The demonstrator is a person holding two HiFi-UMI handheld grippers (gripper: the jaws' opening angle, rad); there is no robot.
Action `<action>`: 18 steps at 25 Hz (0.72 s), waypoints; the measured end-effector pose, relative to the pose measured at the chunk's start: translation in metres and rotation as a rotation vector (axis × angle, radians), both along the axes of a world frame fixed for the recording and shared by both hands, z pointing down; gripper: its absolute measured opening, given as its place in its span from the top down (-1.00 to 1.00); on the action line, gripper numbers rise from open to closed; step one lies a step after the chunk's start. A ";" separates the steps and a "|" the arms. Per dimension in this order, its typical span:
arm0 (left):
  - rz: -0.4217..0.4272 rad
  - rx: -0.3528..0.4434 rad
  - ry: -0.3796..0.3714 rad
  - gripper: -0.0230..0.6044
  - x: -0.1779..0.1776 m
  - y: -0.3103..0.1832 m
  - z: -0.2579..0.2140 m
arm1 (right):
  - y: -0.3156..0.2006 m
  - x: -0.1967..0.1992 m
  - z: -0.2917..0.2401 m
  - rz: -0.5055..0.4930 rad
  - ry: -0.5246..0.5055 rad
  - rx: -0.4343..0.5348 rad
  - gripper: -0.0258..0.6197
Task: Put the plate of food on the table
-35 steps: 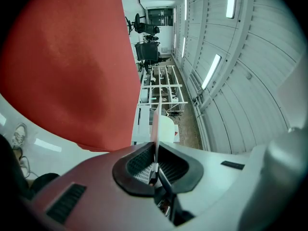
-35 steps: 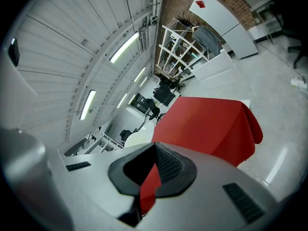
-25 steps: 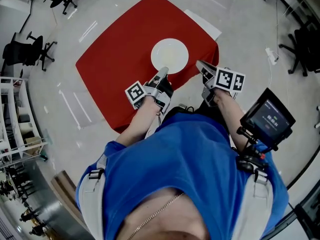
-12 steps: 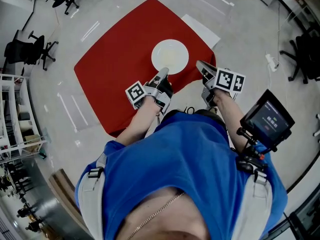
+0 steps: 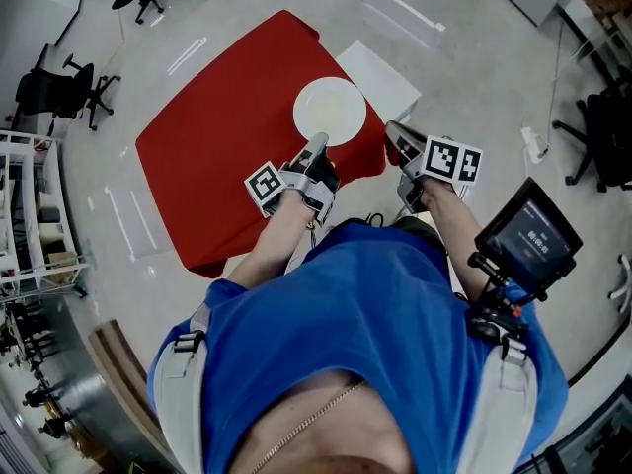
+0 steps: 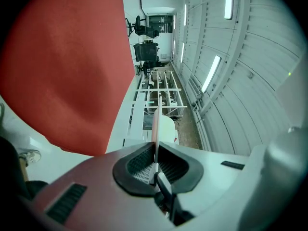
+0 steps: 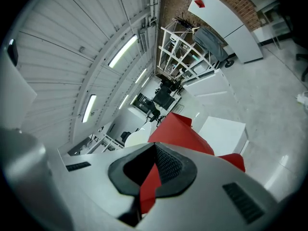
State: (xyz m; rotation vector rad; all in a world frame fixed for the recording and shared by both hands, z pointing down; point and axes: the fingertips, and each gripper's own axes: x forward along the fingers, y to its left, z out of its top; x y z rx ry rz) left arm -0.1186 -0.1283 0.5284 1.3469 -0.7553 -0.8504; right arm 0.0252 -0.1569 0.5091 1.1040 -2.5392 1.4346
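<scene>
At the near rim of the plate (image 5: 332, 107), left hand-held gripper (image 5: 319, 143) clamped on it.

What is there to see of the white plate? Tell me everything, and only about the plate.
The plate is round, white and glossy, ceramic by its look, with a faint yellowish patch inside; no food can be made out. It lies roughly level over the red tablecloth, near the cloth's edge; whether it rests there cannot be told. The left gripper has its fingers shut on the near rim; in its view the plate shows edge-on.
</scene>
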 end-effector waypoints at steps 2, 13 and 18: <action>-0.006 0.008 0.007 0.86 -0.001 -0.002 -0.001 | -0.002 0.000 -0.002 -0.006 0.008 0.007 0.92; -0.017 -0.015 0.026 0.86 -0.002 0.006 0.003 | -0.001 -0.002 0.000 -0.016 0.025 -0.011 0.92; -0.042 -0.027 0.036 0.86 -0.006 0.013 0.003 | 0.000 -0.010 -0.001 -0.042 0.028 -0.018 0.92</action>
